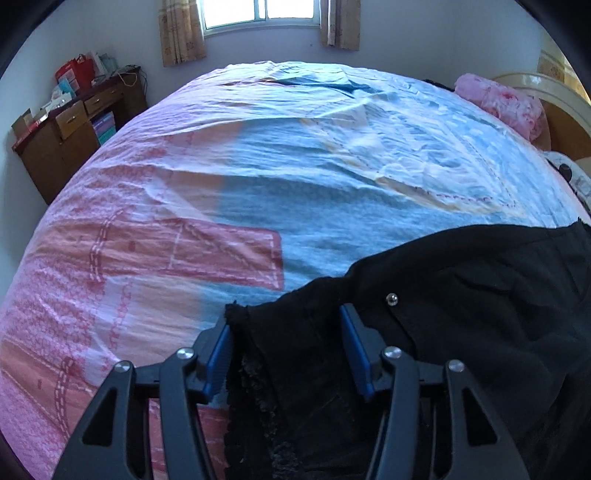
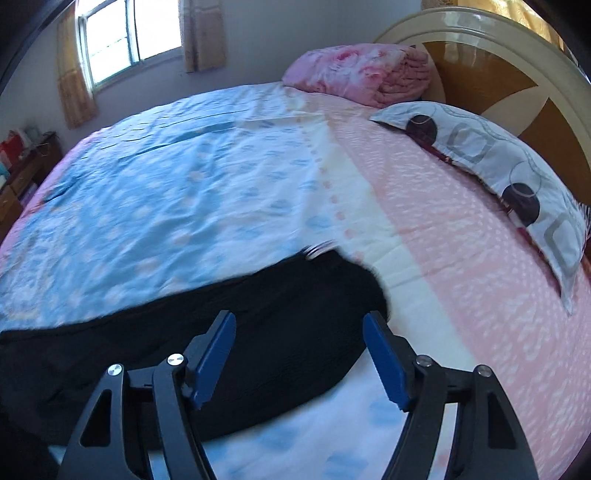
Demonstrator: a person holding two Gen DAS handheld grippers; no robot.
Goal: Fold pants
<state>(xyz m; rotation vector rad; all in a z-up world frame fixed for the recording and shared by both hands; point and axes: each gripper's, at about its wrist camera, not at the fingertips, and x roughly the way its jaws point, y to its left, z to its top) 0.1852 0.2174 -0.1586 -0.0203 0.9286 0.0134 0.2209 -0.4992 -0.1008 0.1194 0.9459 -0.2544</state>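
Observation:
Black pants [image 1: 461, 295] lie on the bed's near side, with a metal button [image 1: 391, 298] showing. In the left wrist view my left gripper [image 1: 286, 332] is open, its blue pads on either side of a frayed black hem end [image 1: 288, 354] that lies between them. In the right wrist view the pants [image 2: 221, 332] stretch from the left to the middle, a striped waistband tag [image 2: 317, 251] at the far edge. My right gripper [image 2: 299, 339] is open above the pants' right end, holding nothing.
The bed has a pink and blue patterned cover [image 1: 221, 166]. A folded pink quilt [image 2: 362, 74] and a patterned pillow [image 2: 498, 162] lie by the wooden headboard [image 2: 498, 74]. A wooden desk [image 1: 74, 125] with clutter stands at the far left, under a window [image 1: 258, 14].

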